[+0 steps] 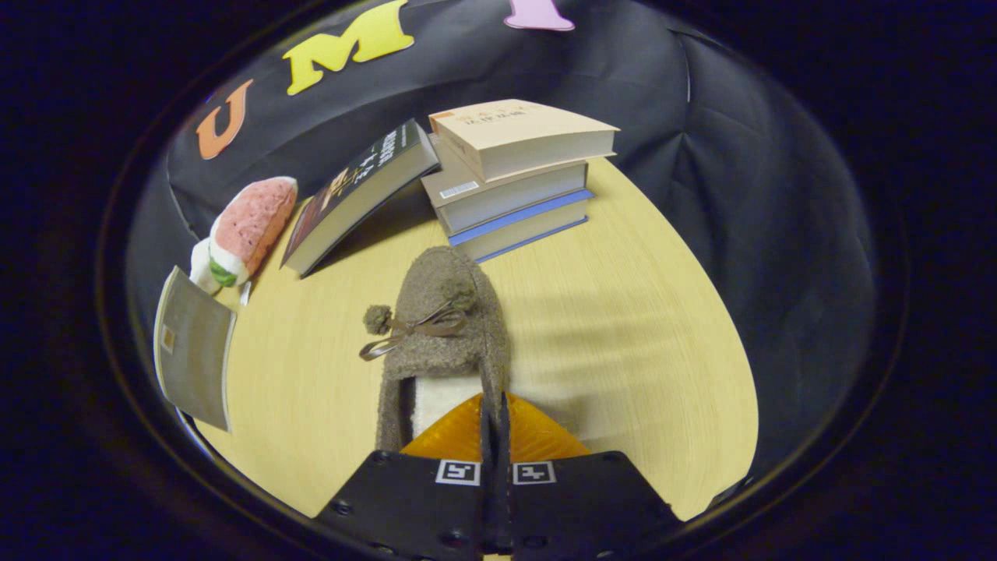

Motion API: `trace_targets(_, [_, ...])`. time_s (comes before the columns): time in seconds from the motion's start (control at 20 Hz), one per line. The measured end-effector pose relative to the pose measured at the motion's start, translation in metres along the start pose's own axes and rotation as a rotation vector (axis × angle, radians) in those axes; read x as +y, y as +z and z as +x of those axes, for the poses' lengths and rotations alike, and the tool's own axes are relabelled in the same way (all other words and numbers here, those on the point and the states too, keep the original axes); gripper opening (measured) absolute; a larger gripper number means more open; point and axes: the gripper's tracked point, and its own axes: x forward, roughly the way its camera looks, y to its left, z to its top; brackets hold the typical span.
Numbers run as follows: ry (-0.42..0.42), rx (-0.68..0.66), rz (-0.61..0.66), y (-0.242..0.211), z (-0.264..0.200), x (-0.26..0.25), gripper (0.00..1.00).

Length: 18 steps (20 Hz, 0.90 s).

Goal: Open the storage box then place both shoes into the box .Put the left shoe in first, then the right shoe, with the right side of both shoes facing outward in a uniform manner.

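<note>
Nearest the camera, low in the middle of the frame, the gripper (495, 413) has its two fingers pressed together, clamped on the right side wall of one brown fuzzy shoe (444, 335) at its opening. That single shoe sits on the wooden table (639, 343), toe pointing away, with a ribbon bow and two pompoms on top. Beyond it, at upper centre, three books (514, 175) lie stacked flat, and a fourth, dark-covered book (354, 199) leans against the stack's left side. At the left, one plush watermelon slice (245, 230) stands beside one grey booklet (193, 351) near the table's edge.
</note>
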Motion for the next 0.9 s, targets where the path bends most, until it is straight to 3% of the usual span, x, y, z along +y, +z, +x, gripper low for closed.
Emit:
trace_targets(0.25, [0.056, 0.027, 0.200, 0.000, -0.003, 0.003, 0.00])
trace_targets(0.45, [0.082, 0.030, 0.289, -0.002, -0.014, 0.009, 0.00])
trace_targets(0.9, [0.079, -0.071, 0.331, 0.011, -0.100, 0.062, 0.00])
